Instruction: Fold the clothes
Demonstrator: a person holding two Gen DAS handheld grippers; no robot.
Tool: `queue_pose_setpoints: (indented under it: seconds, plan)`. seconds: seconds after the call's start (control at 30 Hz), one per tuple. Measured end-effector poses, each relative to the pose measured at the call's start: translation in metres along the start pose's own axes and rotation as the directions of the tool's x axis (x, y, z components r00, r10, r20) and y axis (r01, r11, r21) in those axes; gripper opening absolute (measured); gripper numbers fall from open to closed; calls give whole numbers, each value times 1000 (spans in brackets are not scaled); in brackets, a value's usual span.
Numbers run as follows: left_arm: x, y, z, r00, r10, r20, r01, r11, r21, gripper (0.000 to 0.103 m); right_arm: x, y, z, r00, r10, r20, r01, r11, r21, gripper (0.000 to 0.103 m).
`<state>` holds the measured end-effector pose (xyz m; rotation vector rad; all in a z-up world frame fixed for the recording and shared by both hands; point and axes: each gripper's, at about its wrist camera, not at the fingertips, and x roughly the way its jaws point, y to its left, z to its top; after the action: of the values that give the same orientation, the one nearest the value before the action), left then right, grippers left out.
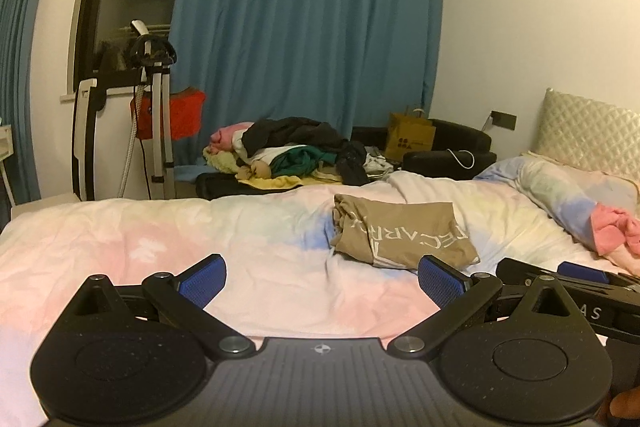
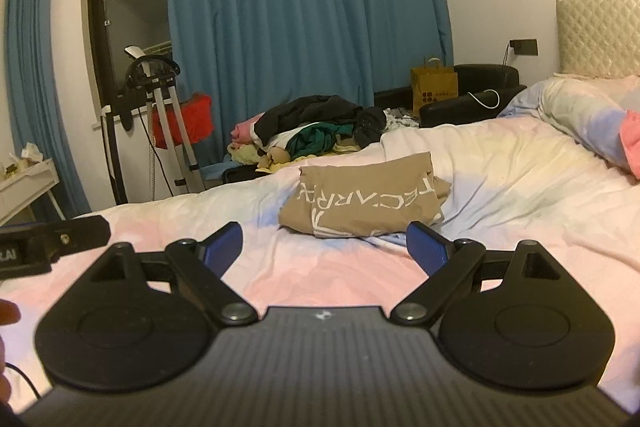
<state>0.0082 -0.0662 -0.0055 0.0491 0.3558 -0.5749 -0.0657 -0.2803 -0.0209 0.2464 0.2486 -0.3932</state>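
Lying folded on the pastel pink-and-blue quilted bedspread (image 2: 520, 163), the tan cotton garment with white lettering (image 2: 364, 203) is sitting at the centre of the right wrist frame and right of centre in the left wrist frame. The left gripper (image 1: 322, 281) and the right gripper (image 2: 324, 247) are both hovering spread wide and empty, low in their frames, just short of the cloth. The heap of unfolded dark and yellow clothes (image 1: 296, 151) is waiting beyond the bed's far edge. Reaching across for it is likely risking a finger dragging the tan bundle and spoiling its folds.
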Motion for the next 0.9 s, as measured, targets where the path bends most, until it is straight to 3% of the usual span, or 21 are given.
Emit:
queue_pose_setpoints:
  seconds: [0.9]
  plan:
    - [-3,-7,-2,1000,1,2,-1,1000,9,103,-7,4,-4,1000,-26,11,26,999,-18,90]
